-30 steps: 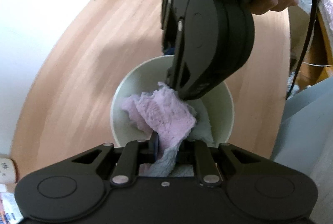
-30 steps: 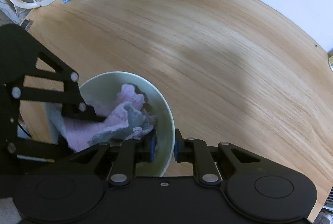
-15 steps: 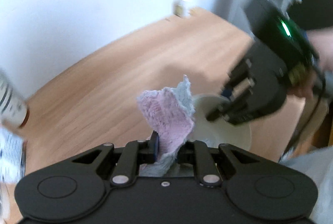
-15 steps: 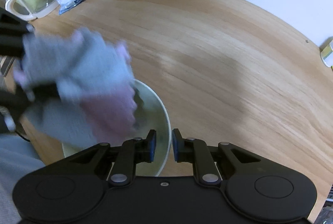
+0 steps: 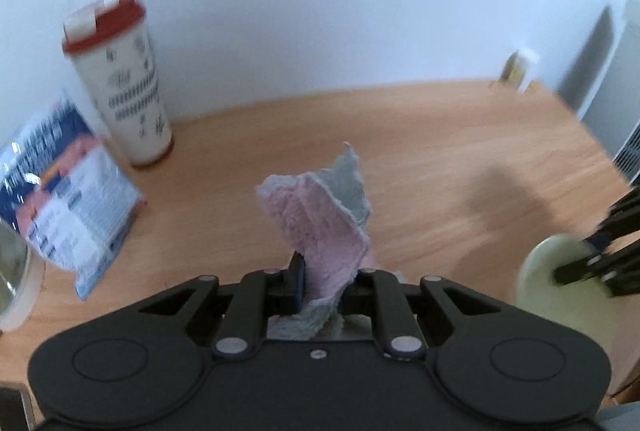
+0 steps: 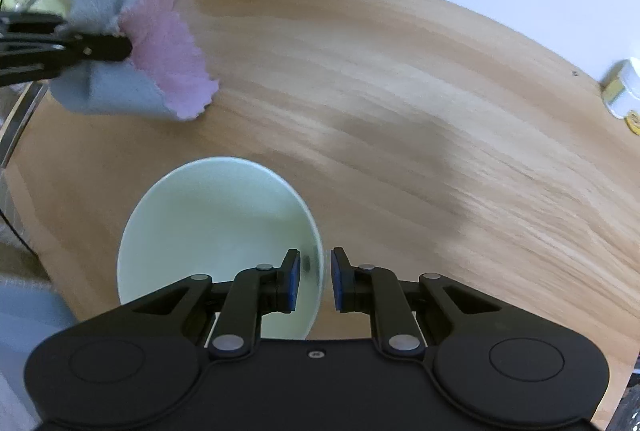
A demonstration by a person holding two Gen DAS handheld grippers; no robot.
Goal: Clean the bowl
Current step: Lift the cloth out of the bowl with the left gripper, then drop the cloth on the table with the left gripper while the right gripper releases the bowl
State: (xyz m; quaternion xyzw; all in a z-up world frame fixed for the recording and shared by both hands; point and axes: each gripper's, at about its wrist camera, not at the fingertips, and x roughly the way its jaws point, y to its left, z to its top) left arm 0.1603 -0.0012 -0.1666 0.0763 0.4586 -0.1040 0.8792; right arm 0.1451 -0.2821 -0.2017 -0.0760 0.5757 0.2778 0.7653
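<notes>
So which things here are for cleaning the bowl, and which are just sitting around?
For the job:
bowl
cloth
left gripper
right gripper

Just lying about:
red-lidded cup
packet
small jar

no readable text in either view. tall white cup with red lid [image 5: 128, 87] has dark printed rows and small motifs, too blurred to read. blue, white and pink foil packet [image 5: 68, 211] carries print blocks, smeared by motion. small white jar with yellow label [image 6: 622, 89] at the wooden table [image 6: 400, 111] edge: label too small to make out.
</notes>
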